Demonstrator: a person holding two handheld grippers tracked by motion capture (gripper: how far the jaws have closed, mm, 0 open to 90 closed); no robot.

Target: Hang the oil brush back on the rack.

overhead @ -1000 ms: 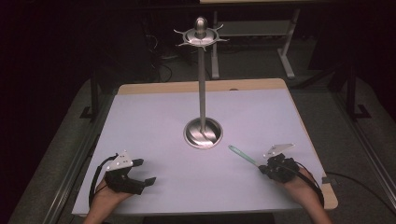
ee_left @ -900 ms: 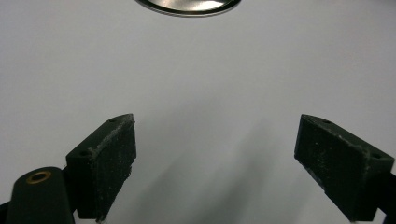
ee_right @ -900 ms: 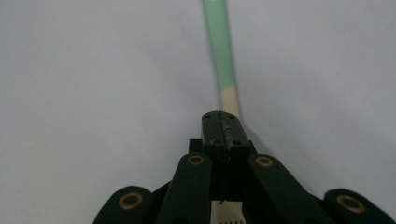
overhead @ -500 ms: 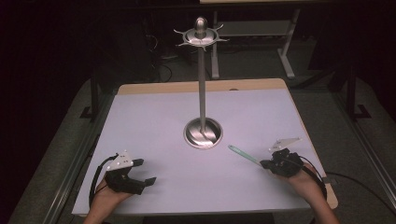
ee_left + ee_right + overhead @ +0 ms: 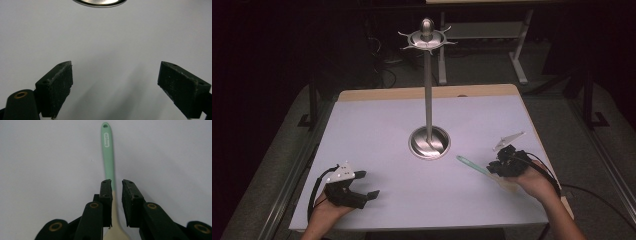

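Loosening right gripper (image 5: 116, 186) jaws just parted beside mint spatula (image 5: 108, 152), unhung from hook stand (image 5: 428, 90); left gripper (image 5: 115, 82) wide open, empty.

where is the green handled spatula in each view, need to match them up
High view: the spatula lies right of centre, between the stand's base and the right gripper.
Left gripper view: the white table, with the base's rim at the top edge.
Right gripper view: centre, running up from between the fingers.
Shared landmark: the white tabletop.
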